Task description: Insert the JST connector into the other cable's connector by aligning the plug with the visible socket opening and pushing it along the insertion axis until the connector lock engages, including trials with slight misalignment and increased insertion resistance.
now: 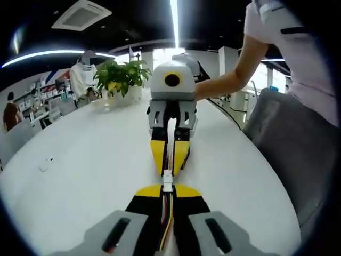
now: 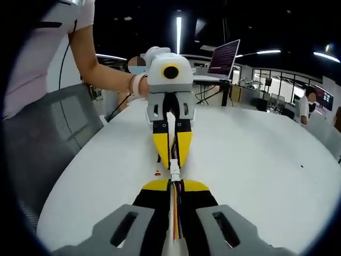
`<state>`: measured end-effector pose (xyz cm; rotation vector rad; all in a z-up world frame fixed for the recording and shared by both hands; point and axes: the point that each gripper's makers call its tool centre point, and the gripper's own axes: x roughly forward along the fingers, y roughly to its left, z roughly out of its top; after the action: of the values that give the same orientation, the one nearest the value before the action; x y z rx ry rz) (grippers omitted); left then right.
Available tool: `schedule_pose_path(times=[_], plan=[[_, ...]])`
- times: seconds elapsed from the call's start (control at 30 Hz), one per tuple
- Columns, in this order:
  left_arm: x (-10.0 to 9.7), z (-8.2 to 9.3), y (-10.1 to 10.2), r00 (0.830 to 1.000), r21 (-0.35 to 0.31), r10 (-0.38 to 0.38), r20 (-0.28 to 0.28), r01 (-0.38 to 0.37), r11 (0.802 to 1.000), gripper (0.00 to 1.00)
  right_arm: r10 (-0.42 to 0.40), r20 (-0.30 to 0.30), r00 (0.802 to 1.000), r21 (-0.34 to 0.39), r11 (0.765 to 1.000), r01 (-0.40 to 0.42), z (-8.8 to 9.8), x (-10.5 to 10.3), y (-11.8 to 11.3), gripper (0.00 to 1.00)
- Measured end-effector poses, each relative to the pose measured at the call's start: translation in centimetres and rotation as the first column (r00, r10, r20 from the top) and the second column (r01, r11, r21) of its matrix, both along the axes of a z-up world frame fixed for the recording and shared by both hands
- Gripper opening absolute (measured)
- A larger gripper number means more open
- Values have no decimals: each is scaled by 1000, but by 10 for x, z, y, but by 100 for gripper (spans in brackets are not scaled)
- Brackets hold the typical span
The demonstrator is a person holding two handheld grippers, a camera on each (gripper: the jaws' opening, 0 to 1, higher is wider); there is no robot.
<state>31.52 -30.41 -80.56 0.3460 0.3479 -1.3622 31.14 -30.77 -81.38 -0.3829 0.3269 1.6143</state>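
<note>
1. In the left gripper view, the left tongs [image 1: 167,191] rise from the bottom edge with their yellow-tipped jaws drawn together on a ribbon of coloured wires [image 1: 166,216] that runs between them.
2. A small white JST connector [image 1: 168,180] sits at the tips of those jaws, at the end of the wires.
3. The right tongs [image 1: 169,160] come in from the far side, pointing at the camera, jaws likewise pinched together on a second cable.
4. The tips of both tongs nearly meet, and the white connector lies right between them, above the white desk [image 1: 90,165].
5. In the right gripper view, the right tongs [image 2: 175,184] clamp orange and yellow wires [image 2: 175,213]; the white connector [image 2: 175,169] sits just past their tips.
6. The left tongs [image 2: 171,152] face them there, closed on their own cable, held by a person's hand [image 2: 139,85].
7. Whether the two connector halves are fully seated I cannot tell.
8. A potted plant [image 1: 121,77] stands at the far end of the desk.
</note>
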Motion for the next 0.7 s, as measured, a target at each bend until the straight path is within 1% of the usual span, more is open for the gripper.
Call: schedule_pose_path(times=[0.13,0.23,0.43,0.63,0.7], plan=[[0,7,0,1000,-31,-3,1,3,1000,0,-2,-19,1000,27,1000,3,7,0,0,3],[0,10,0,1000,-44,-10,2,10,999,0,-5,-48,999,43,999,7,11,0,-1,3],[-2,16,-1,1000,-83,-19,-9,18,996,0,1,-63,998,68,998,4,18,-3,-2,3],[-3,26,0,999,-150,-18,-32,13,989,0,1,-117,993,126,992,14,26,-2,-3,3],[-3,27,0,999,-162,-19,-38,12,987,0,1,-128,992,136,991,17,27,-3,-2,3]])
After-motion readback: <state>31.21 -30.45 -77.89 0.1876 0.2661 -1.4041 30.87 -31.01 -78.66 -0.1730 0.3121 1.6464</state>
